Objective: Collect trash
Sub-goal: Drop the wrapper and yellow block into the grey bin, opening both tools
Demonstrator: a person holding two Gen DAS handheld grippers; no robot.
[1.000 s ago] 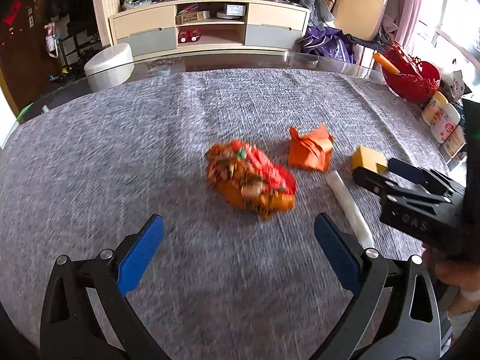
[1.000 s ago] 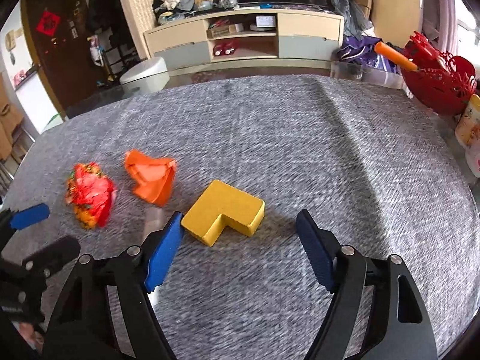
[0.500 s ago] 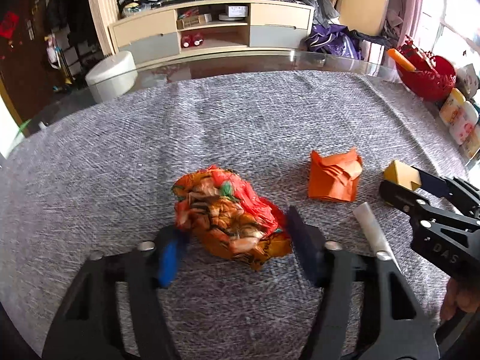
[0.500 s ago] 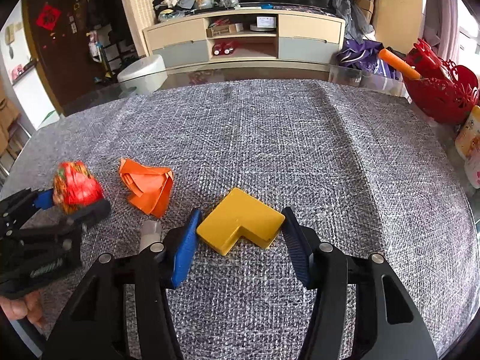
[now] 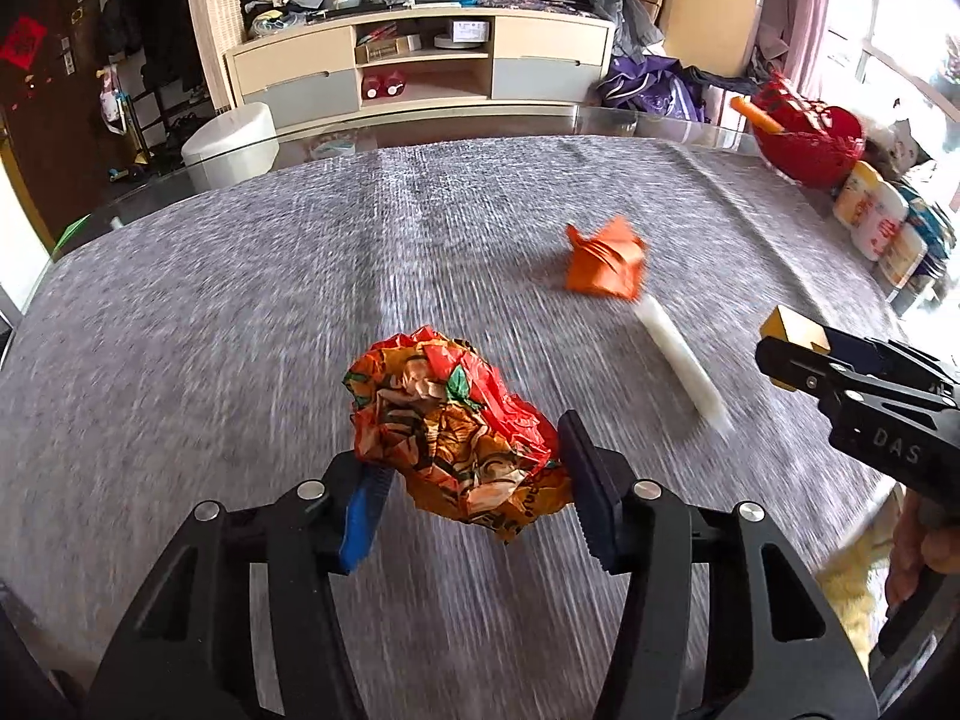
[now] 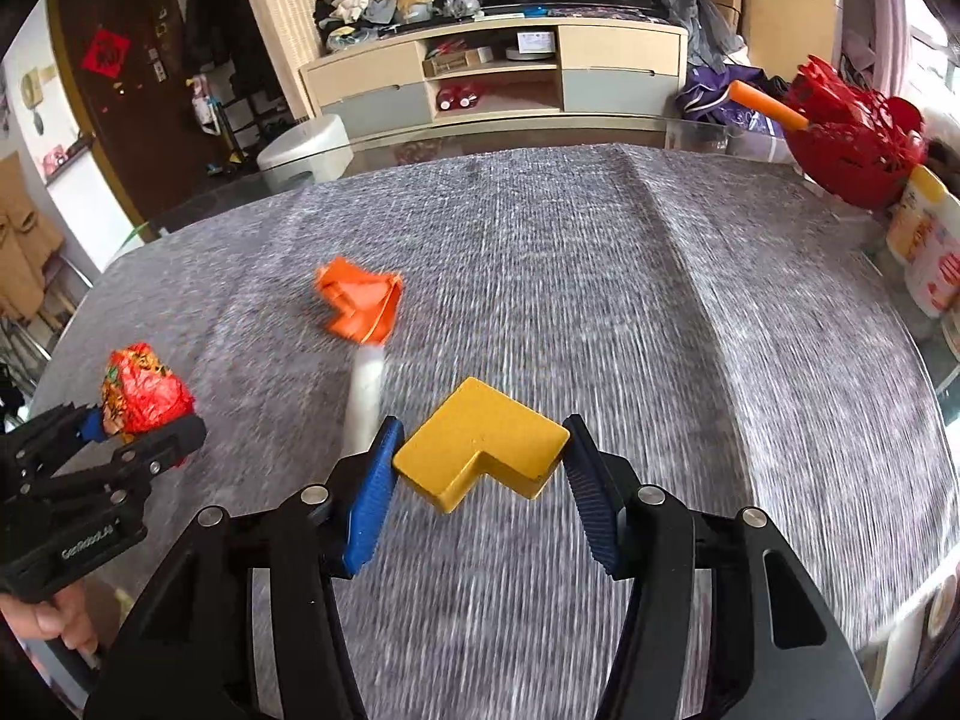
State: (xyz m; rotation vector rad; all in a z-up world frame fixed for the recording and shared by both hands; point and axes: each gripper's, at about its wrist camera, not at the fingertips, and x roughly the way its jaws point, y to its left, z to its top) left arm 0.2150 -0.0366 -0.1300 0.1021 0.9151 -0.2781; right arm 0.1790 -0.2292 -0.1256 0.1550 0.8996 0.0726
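at table edge, red basket [image 6: 852, 150] holds orange stick [image 6: 765, 103].

Crumpled red-orange wrapper [image 5: 453, 429] and yellow L-block [image 6: 480, 444] — each apparently lifted; folded orange paper [image 5: 606, 267] on grey cloth.

Grey cloth table [image 5: 240, 312]: orange paper [image 5: 606, 267], white tube [image 5: 681, 363].
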